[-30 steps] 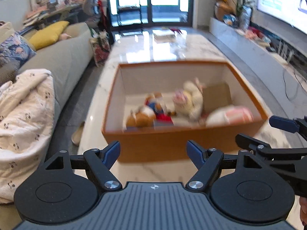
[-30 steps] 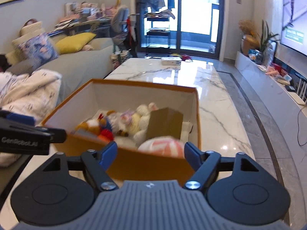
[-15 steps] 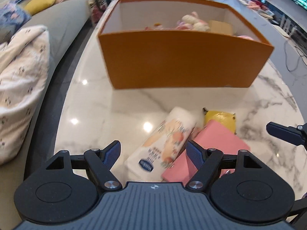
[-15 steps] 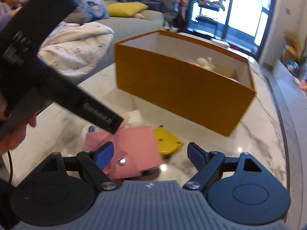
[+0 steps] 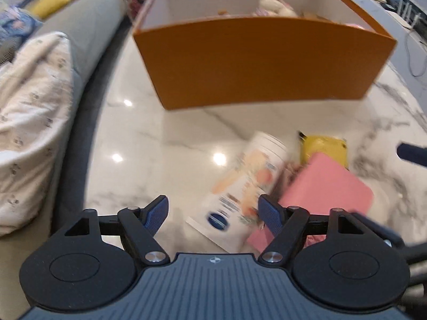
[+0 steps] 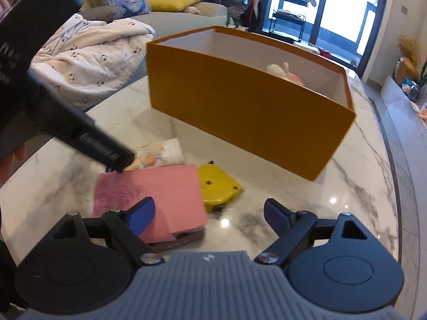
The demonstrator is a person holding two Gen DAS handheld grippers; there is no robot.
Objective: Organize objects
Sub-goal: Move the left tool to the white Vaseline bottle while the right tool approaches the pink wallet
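Marble table carries an orange box with soft toys inside. Near it lie a white packet, a pink case and a yellow item, perhaps a toy. Left gripper hovers spread over the packet, jaws just narrowing; right gripper, just widening, holds nothing.

The table was glossy veined marble. On it, the orange box looked matt cardboard; beside the box, a shiny printed tissue pack and a matt pink case.
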